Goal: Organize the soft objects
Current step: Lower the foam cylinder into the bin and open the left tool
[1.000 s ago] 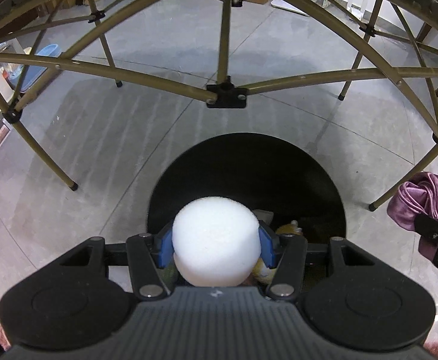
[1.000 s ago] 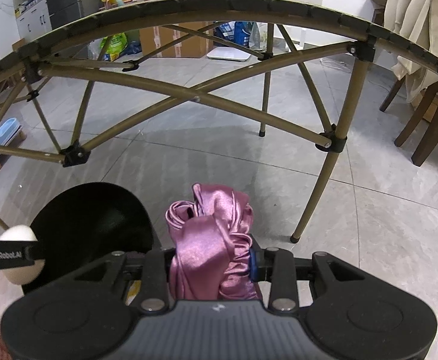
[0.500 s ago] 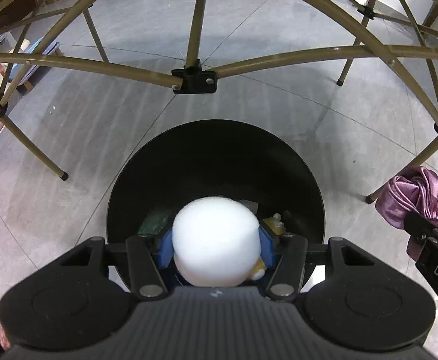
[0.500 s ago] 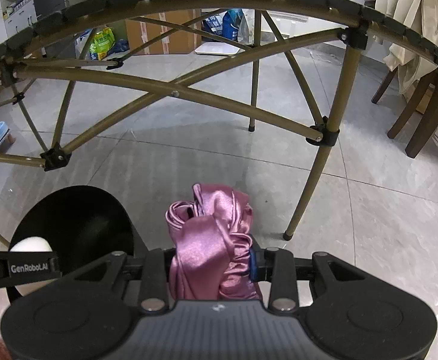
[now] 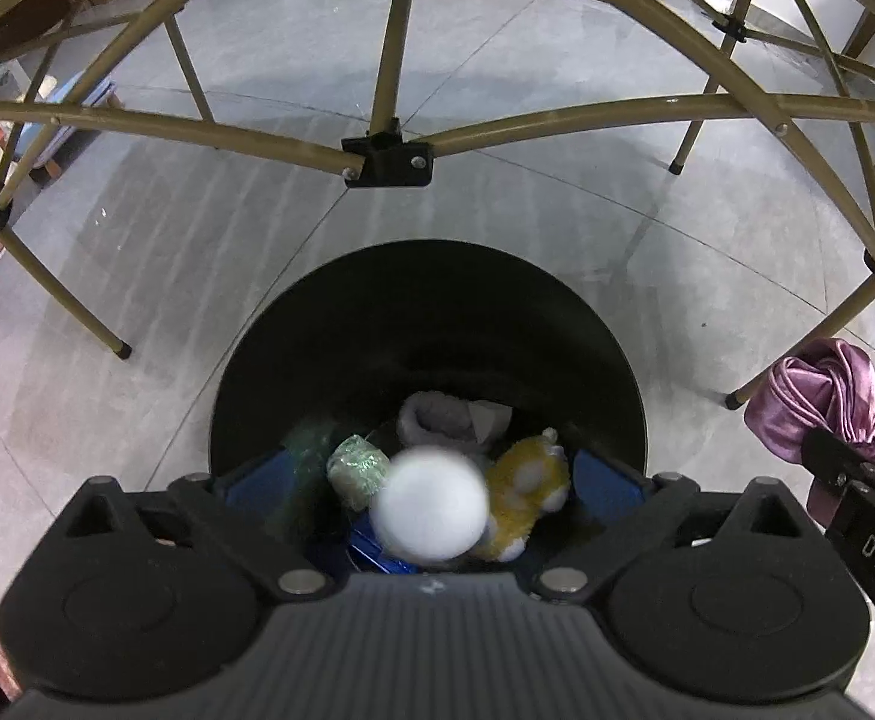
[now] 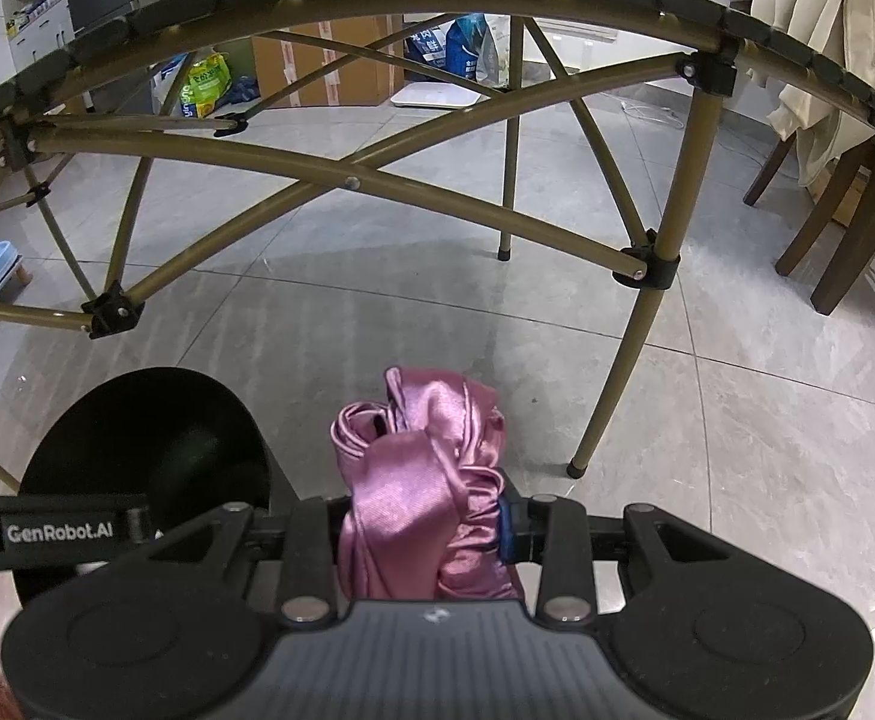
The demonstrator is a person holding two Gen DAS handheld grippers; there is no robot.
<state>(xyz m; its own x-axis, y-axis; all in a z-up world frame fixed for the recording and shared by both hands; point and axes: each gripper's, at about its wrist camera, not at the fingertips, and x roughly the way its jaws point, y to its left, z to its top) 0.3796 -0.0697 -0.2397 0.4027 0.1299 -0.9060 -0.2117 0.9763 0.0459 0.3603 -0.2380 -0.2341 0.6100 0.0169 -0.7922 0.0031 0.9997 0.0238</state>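
Note:
My left gripper (image 5: pixel 431 480) is open above a round black bin (image 5: pixel 425 300). A white foam ball (image 5: pixel 431 504) is blurred in mid-air between the spread blue pads, free of both. Inside the bin lie a yellow plush toy (image 5: pixel 527 480), a green bundle (image 5: pixel 356 471) and a grey soft item (image 5: pixel 437 417). My right gripper (image 6: pixel 425 534) is shut on a pink satin cloth (image 6: pixel 425 456), to the right of the bin (image 6: pixel 137 432). The same cloth (image 5: pixel 821 402) shows at the right edge of the left wrist view.
Olive folding table legs and braces (image 5: pixel 389 156) stand over and behind the bin; one leg (image 6: pixel 635 348) meets the grey tile floor right of the cloth. Wooden chair legs (image 6: pixel 845 228) stand at far right. Boxes and bags (image 6: pixel 329 60) line the back wall.
The left gripper has opened and let go of the white foam ball, which now drops toward the bin's contents. The right gripper still holds the pink cloth, nearly unmoved.

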